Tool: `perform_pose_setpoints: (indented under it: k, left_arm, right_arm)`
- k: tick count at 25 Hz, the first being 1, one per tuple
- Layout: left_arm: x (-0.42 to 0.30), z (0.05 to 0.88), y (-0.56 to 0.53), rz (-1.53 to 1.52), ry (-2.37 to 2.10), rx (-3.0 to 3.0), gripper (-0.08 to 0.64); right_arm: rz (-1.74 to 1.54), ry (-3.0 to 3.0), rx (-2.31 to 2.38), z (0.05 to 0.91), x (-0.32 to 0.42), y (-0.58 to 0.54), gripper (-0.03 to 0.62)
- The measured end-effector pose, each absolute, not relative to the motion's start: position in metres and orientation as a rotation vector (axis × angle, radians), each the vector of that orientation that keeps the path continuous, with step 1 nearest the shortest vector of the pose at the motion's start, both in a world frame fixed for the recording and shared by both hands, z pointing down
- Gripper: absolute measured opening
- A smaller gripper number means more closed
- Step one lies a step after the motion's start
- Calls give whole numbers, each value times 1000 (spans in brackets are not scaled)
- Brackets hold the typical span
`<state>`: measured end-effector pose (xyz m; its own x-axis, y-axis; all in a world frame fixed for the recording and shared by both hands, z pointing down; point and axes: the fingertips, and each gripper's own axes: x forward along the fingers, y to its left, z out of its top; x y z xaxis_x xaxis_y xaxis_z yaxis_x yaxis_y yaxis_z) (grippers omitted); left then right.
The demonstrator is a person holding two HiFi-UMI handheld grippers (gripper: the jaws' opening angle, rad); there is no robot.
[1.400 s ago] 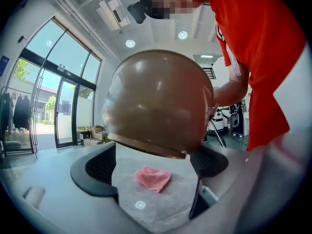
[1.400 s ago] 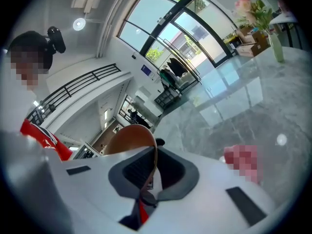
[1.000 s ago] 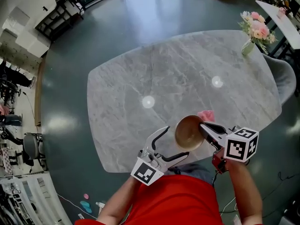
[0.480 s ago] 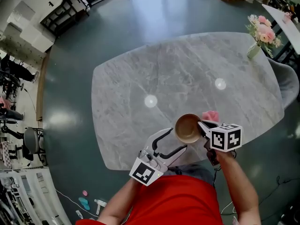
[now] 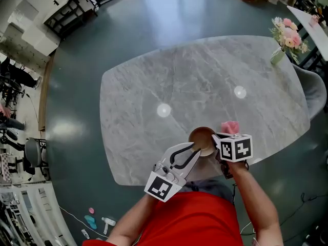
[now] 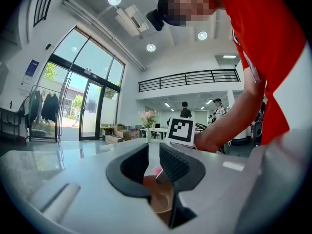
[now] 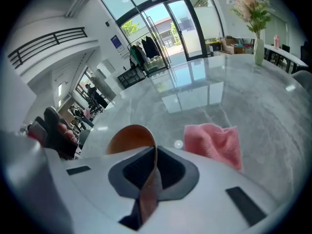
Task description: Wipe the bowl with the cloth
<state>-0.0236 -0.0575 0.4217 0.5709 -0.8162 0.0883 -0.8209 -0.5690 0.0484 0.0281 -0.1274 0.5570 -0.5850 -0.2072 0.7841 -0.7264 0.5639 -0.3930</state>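
A brown bowl [image 5: 201, 136] sits near the table's front edge, and my right gripper [image 5: 216, 140] is shut on its right rim. In the right gripper view the thin rim [image 7: 155, 152] is pinched between the jaws, with the bowl [image 7: 129, 135] curving off to the left. A pink cloth [image 5: 230, 126] lies crumpled on the table just past that gripper; the cloth [image 7: 214, 143] is loose. My left gripper [image 5: 193, 150] is at the bowl's near left side, its jaws closing to a narrow gap. Beyond the left gripper [image 6: 154, 157] the bowl [image 6: 161, 201] shows, with no pad pressing on it.
The grey marble table [image 5: 179, 81] stretches away in front. A vase of pink flowers [image 5: 284, 35] stands at its far right corner. The table's near edge runs just under both grippers. People and furniture stand far off across the hall.
The left jaws have gone from wide open to a narrow gap, and that gripper has moved up to the bowl. The right gripper and bowl have shifted slightly away from me.
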Motion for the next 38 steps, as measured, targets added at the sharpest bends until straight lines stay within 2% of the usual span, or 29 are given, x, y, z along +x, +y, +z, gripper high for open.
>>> perform_pose_setpoints:
  k: [4, 10, 16, 22, 30, 38]
  left_arm:
    - [-25, 422, -63, 111, -1452, 2725, 7]
    - [-26, 422, -65, 93, -1450, 2697, 6]
    - [-29, 420, -68, 73, -1448, 2684, 6]
    - [-34, 414, -72, 74, -1464, 2667, 6]
    - [-21, 386, -76, 55, -1416, 2710, 6]
    - [-3, 361, -69, 64, -1355, 2759, 6]
  right_arm:
    - [959, -2068, 761, 565, 28, -128, 14]
    - [992, -2067, 788, 565, 25, -132, 15]
    - [1041, -2099, 753, 552, 23, -128, 95]
    - [1029, -2220, 772, 514, 37, -128, 106]
    - [715, -2607, 900, 412, 57, -130, 77]
    - [367, -2813, 992, 351, 65, -107, 74]
